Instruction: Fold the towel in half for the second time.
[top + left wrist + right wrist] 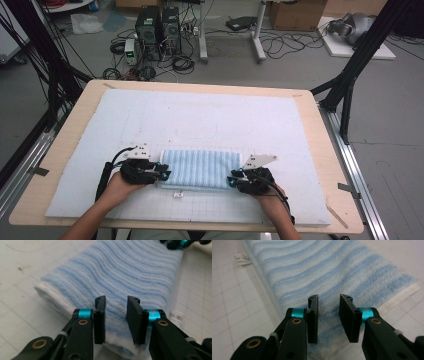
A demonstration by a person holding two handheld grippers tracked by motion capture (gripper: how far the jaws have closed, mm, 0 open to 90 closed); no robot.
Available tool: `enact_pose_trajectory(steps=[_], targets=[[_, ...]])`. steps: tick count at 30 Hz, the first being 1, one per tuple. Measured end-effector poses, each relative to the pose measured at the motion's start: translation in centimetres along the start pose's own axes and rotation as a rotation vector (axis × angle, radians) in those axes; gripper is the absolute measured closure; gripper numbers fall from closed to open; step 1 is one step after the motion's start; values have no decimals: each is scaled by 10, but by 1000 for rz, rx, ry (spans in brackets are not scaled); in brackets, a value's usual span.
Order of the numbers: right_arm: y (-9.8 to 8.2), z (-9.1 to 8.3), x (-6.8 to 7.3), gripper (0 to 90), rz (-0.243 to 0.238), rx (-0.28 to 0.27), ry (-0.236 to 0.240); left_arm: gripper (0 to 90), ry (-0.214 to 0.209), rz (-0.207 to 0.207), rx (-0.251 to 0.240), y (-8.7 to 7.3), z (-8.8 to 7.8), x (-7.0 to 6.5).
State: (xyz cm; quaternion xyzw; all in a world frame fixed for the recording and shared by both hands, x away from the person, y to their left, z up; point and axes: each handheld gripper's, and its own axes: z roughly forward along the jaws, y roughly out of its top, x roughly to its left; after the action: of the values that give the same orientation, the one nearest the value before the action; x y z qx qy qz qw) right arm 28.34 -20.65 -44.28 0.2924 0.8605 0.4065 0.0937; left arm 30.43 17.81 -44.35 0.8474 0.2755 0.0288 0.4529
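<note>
- A folded blue-and-white striped towel (199,168) lies low across the near middle of the pale foam mat (210,120); a left gripper (162,174) and a right gripper (233,181) sit at its two ends.
- A small white tag (177,194) lies just in front of the towel.
- Beyond the towel, the mat is bare to its far edge.
- Either side of the hands, open mat reaches the wooden table rim (80,107).

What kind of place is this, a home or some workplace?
Most likely a lab or workshop set up for recording. Computer towers stand on the bare floor among loose cables, black frame struts flank the table, and a white gridded mat covers it.
</note>
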Motion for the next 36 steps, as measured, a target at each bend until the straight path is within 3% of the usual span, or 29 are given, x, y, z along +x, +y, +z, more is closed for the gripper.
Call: enact_pose_trajectory(steps=[3, 6, 8, 11, 14, 17, 21, 25, 27, 30, 36], targets=[[-2, -4, 0, 662, -4, 5, 21, 694, -20, 11, 12, -2, -4, -4], [0, -8, 0, 622, 5, -12, 36, 672, -20, 2, -20, 0, -8, -2], [4, -12, -3, 599, 24, -69, 31, 596, 12, -21, -87, 4, -10, 3], [11, -14, -12, 578, 65, -131, -19, 588, 62, -25, -143, 12, -12, 12], [20, -9, -22, 613, 83, -142, -74, 610, 140, -57, -184, 19, -8, 27], [25, 2, -31, 650, 102, -132, -110, 654, 175, -82, -155, 22, 0, 38], [22, 17, -41, 683, 130, -54, -126, 684, 201, -93, -80, 20, 12, 40], [19, 15, -43, 670, 144, -44, -140, 683, 218, -91, -59, 19, 14, 40], [18, 9, -43, 631, 150, -62, -144, 670, 216, -97, -91, 19, 10, 41], [14, -3, -44, 542, 153, -86, -161, 582, 216, -111, -188, 20, -2, 42], [8, -34, -50, 263, 154, -144, -285, 313, 263, -141, -328, 16, -27, 49]])
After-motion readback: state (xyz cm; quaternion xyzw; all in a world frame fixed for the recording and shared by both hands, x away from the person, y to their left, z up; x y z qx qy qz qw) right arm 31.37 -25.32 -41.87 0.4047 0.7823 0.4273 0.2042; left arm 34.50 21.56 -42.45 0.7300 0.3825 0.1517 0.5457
